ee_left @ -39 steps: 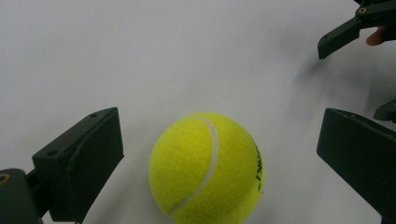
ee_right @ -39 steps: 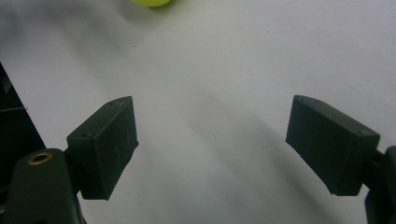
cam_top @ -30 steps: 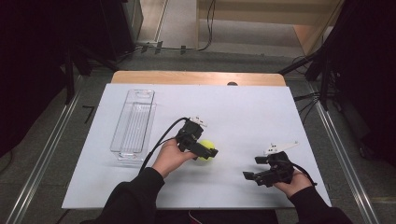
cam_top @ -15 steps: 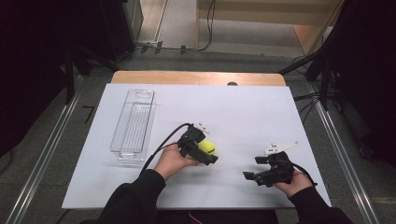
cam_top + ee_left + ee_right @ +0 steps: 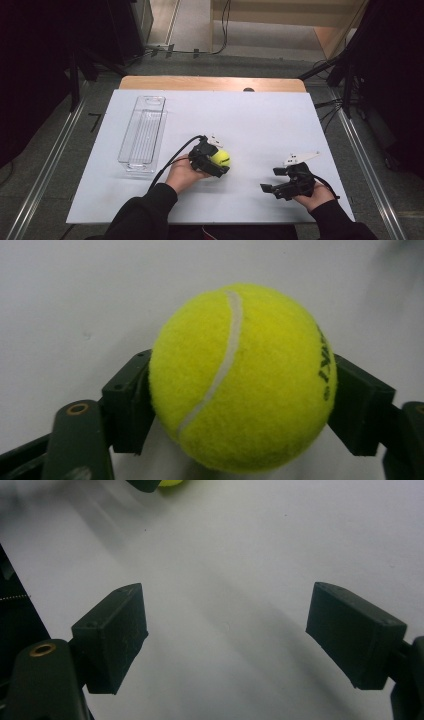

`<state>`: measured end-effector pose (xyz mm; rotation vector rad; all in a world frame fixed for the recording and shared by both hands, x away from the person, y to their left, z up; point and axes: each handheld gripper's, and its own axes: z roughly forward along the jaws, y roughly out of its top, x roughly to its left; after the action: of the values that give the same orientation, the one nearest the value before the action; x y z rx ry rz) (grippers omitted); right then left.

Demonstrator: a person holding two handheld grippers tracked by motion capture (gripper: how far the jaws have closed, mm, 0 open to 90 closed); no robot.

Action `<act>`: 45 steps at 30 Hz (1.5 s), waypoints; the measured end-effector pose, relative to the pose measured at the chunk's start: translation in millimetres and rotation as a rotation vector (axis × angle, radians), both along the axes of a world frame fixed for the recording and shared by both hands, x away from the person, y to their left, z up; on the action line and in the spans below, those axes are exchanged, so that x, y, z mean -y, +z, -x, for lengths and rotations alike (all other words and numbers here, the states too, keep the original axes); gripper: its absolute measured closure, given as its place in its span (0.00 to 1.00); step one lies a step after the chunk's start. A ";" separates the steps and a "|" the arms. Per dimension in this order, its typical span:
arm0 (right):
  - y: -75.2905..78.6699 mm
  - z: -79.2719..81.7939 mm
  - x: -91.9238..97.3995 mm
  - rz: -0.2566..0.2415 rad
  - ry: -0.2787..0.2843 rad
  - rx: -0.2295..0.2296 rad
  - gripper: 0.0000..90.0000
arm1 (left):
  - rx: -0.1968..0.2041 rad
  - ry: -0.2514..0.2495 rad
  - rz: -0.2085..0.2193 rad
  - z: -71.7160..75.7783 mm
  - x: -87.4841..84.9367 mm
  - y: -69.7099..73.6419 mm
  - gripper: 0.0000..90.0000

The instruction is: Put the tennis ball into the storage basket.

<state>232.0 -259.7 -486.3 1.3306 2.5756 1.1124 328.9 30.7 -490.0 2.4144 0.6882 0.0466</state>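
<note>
Nearest the front edge of the white worktop (image 5: 260, 120), toward its right corner, the right gripper (image 5: 280, 186) sits in the person's right hand (image 5: 314, 196). Its jaws stand wide apart with nothing between them; in the right gripper view only bare white surface lies in the gap between the two black pads (image 5: 112, 635).

A little farther in and left of the middle, the left gripper (image 5: 216, 162) is held in the person's left hand (image 5: 182, 174), a black cable (image 5: 172, 161) trailing back from it toward the dark sleeve (image 5: 142, 215). Its jaws are closed on a yellow tennis ball (image 5: 220, 158). In the left gripper view the tennis ball (image 5: 243, 377) is pressed between the two pads, one on each side, with its white seam curving down the face and dark lettering at its right edge. Whether the ball touches the worktop or is just clear of it, I cannot tell.

Farther still, toward the left edge, a clear plastic tray (image 5: 143, 134) lies lengthwise, running from mid-depth toward the far edge, well apart from both grippers.

Beyond the white surface, a strip of wooden tabletop (image 5: 210, 83) shows along the far edge.
</note>
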 end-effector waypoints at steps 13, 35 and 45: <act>0.1 0.0 0.1 -0.002 0.001 0.002 0.16 | 0.007 0.001 0.001 1.0 0.6 0.0 0.29; 0.2 0.1 0.3 -0.001 0.000 0.002 0.16 | -0.010 0.005 0.024 -0.4 -4.0 9.3 0.29; 0.2 0.1 0.4 -0.001 0.000 0.002 0.16 | -0.001 -0.003 0.043 2.3 -8.2 23.3 0.29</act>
<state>231.9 -260.1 -486.1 1.3295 2.5736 1.1151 326.6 38.9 -466.7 2.3750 0.6790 0.0289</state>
